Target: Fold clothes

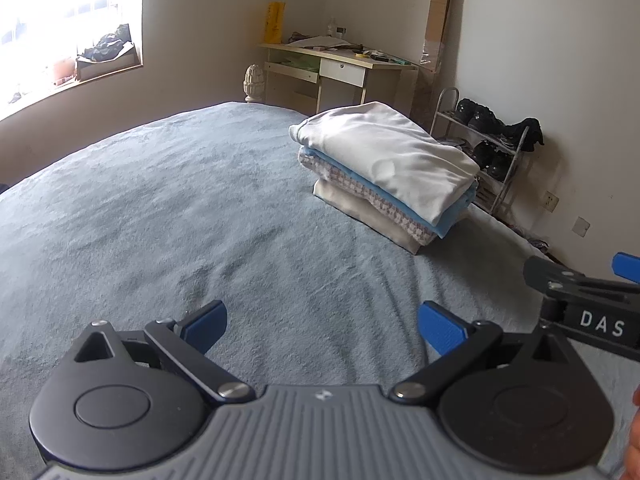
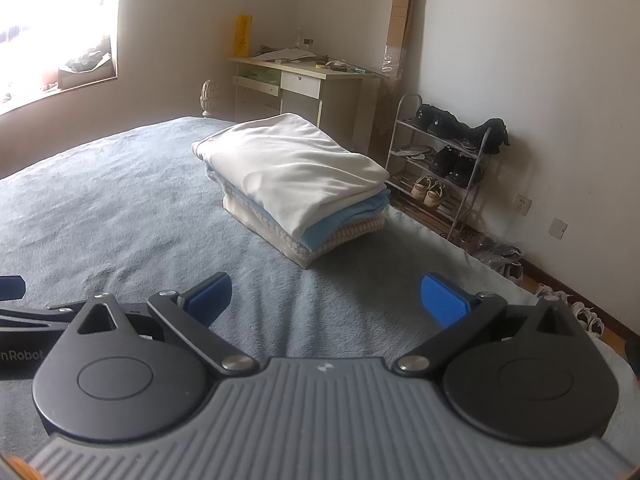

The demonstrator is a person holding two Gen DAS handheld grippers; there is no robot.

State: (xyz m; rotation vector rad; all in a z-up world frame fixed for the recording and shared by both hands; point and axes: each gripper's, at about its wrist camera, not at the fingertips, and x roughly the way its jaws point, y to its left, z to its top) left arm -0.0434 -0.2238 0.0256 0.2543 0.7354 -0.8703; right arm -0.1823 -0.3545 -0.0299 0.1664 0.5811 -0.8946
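Observation:
A stack of folded clothes [image 1: 384, 172] sits on the grey-blue bed cover [image 1: 160, 208], with a white garment on top, a light blue one and a knitted one under it. The same stack [image 2: 296, 184] lies ahead of my right gripper. My left gripper [image 1: 322, 326] is open above the bare cover, well short of the stack, nothing between its blue pads. My right gripper [image 2: 326, 296] is also open and empty over the cover. The right gripper's body [image 1: 588, 300] shows at the right edge of the left wrist view.
Beyond the bed stand a pale desk [image 1: 332, 68] with clutter, a tall cardboard box [image 1: 440, 12] against the wall and a wire shoe rack [image 2: 440, 164] with several shoes. More shoes [image 2: 580, 308] lie on the floor by the bed's right edge. A bright window [image 1: 60, 32] is at the left.

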